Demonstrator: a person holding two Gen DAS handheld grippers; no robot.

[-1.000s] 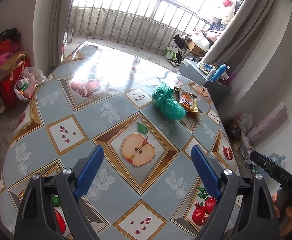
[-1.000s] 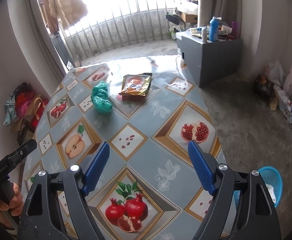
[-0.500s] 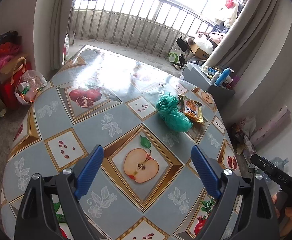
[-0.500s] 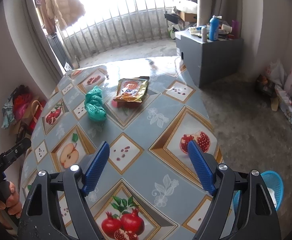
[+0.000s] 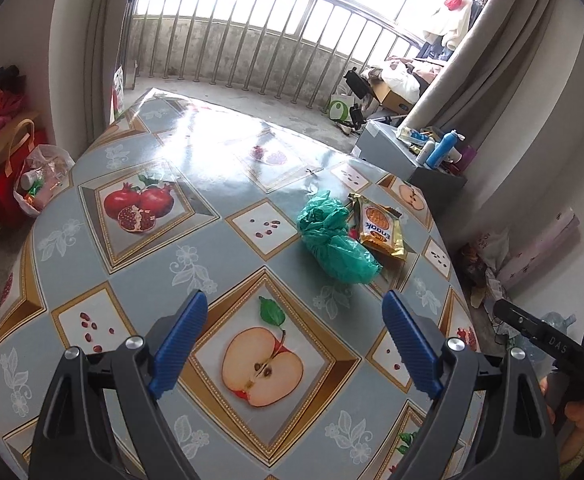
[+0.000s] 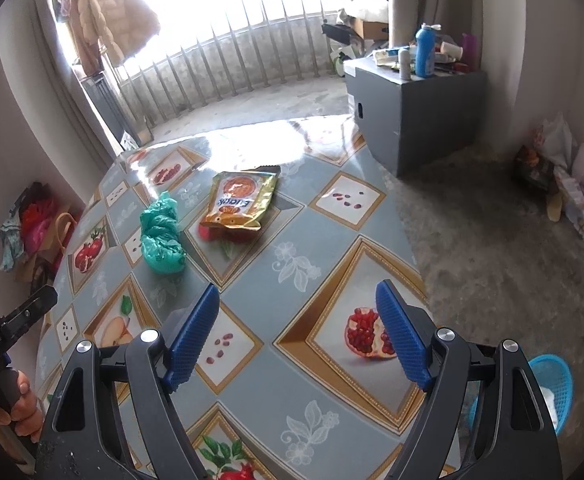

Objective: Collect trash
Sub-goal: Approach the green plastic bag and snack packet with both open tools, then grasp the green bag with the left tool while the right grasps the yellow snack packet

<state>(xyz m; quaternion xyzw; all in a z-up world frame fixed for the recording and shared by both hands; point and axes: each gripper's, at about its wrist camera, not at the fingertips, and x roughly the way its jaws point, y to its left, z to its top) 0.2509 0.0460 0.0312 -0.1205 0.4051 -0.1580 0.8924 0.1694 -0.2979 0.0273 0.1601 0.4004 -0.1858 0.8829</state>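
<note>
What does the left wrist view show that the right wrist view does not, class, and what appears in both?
Only the left wrist view shows the clear plastic bag of bottles on the floor beside the table. Only the right wrist view shows the blue basket on the floor and the hanging pink jacket. Both show the green plastic bag beside the orange snack packet, the fruit-print table and the blue bottle.
</note>
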